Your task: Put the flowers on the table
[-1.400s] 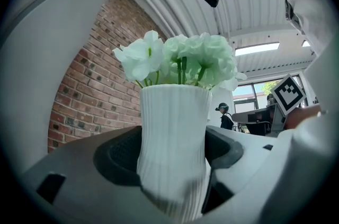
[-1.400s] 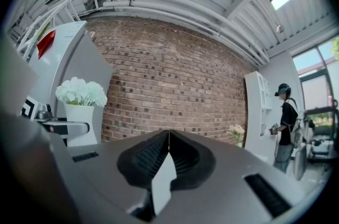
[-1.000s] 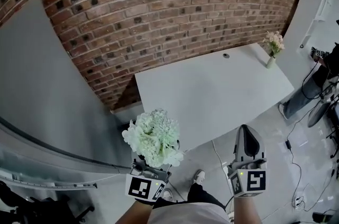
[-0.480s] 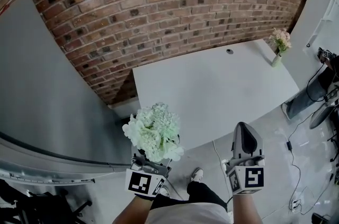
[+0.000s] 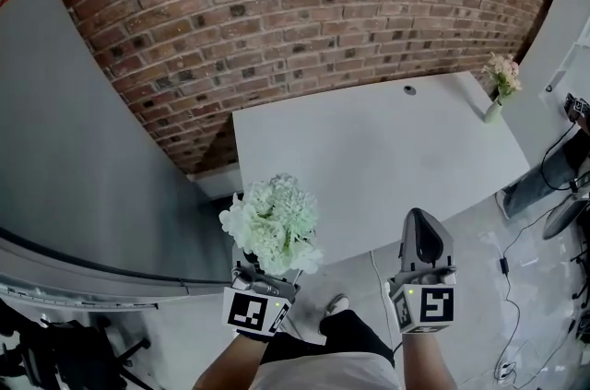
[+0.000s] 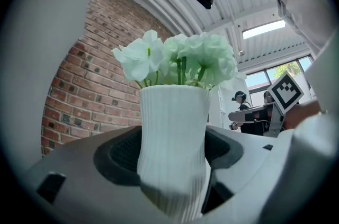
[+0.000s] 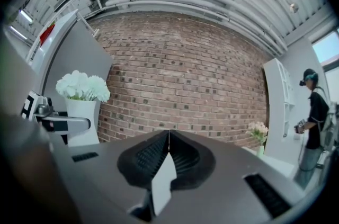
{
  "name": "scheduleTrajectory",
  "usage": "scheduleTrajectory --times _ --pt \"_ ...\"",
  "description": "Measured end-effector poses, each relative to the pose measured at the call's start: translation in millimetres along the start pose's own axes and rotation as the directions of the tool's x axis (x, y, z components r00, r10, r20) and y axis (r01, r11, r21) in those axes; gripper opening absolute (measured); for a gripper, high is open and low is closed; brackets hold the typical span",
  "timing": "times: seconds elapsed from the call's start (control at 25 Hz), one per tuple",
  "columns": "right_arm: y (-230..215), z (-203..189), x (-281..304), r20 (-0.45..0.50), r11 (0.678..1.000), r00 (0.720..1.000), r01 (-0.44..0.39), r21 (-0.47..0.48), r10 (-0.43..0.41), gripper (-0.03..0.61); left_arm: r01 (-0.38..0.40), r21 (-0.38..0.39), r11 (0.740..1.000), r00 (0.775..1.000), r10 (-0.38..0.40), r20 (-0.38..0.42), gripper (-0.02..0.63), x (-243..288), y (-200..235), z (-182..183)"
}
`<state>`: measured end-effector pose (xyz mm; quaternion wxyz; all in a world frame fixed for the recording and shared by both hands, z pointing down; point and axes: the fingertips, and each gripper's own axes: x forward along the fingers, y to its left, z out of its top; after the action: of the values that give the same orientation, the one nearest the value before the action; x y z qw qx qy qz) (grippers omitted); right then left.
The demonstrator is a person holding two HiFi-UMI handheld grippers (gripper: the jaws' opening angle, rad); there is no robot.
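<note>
A bunch of pale green-white flowers [image 5: 273,222] stands in a ribbed white vase [image 6: 174,149]. My left gripper [image 5: 267,273] is shut on that vase, its jaws pressing both sides, held upright just short of the near edge of the white table [image 5: 369,158]. The flowers [image 6: 180,61] rise above the vase rim, and the same bunch [image 7: 82,86] shows at the left in the right gripper view. My right gripper [image 5: 424,236] is shut with nothing in it, held over the floor by the table's near edge.
A small vase of pink flowers [image 5: 501,84] stands at the table's far right corner. A brick wall [image 5: 277,10] runs behind the table, a grey panel [image 5: 83,148] at the left. Cables [image 5: 516,287] lie on the floor at right. A person [image 7: 312,122] stands far right.
The view has shifted so the table sits a bit more to the right and nearer. Both grippers have kept their pose, the left still holding the vase.
</note>
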<state>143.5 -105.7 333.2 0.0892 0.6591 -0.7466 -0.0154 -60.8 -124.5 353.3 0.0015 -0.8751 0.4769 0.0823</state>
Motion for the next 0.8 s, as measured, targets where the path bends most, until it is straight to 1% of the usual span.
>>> scheduleTrajectory --times 0.08,0.24,0.4,0.8 --pt "-2 -5 9 0.035 1.0 0.999 -0.013 0.009 0.013 0.017 -0.011 0.001 1.0 1.0 0.011 -0.005 0.347 5 1 -10" --pt "1 -10 26 0.044 0.999 0.998 -0.044 -0.006 0.044 0.017 -0.029 0.005 1.0 1.0 0.029 -0.011 0.347 15 4 -29" --pt "0 -12 46 0.087 0.997 0.994 -0.07 -0.02 0.072 0.017 -0.05 0.004 0.999 0.998 0.05 -0.024 0.347 29 8 -46" --pt "-8 -45 71 0.09 0.995 0.991 -0.096 -0.019 0.098 0.017 -0.051 0.016 0.999 0.998 0.052 -0.031 0.347 58 8 -83"
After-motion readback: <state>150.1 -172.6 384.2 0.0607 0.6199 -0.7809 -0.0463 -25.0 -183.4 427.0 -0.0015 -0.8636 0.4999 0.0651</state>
